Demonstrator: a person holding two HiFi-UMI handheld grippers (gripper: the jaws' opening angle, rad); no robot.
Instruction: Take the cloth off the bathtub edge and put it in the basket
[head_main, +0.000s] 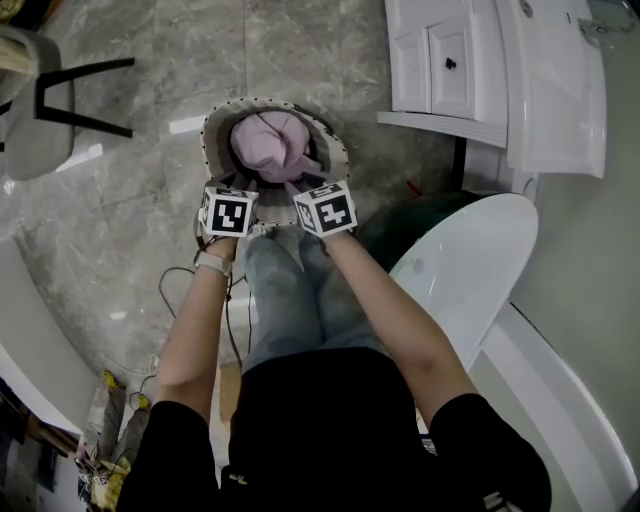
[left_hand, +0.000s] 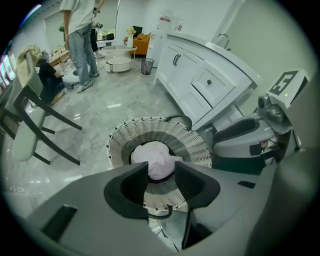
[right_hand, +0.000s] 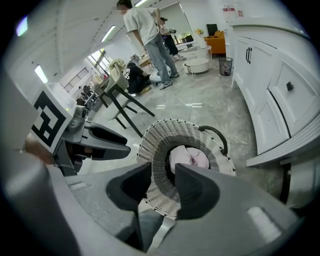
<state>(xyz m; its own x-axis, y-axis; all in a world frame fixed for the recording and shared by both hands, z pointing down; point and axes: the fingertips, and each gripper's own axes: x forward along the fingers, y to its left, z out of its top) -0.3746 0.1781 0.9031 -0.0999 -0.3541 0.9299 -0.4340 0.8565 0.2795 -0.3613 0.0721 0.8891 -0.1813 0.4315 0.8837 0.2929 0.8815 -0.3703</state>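
Note:
The pink cloth (head_main: 268, 140) lies bunched inside the round woven basket (head_main: 215, 120) on the floor, just ahead of the person's knees. My left gripper (head_main: 232, 195) and right gripper (head_main: 315, 190) hover side by side over the basket's near rim. In the left gripper view the cloth (left_hand: 155, 157) shows through the gap of my left gripper (left_hand: 161, 172), down in the basket (left_hand: 150, 130); nothing is between the pads. In the right gripper view my right gripper (right_hand: 162, 177) stands open over the basket's rim (right_hand: 160, 135), with the cloth (right_hand: 192, 157) beyond it.
A curved white bathtub edge (head_main: 470, 270) runs along the right, with a white vanity cabinet (head_main: 450, 60) behind it. A chair (head_main: 50, 100) stands at the far left. Cables trail on the marble floor (head_main: 170, 285). A person (left_hand: 80, 35) stands far off.

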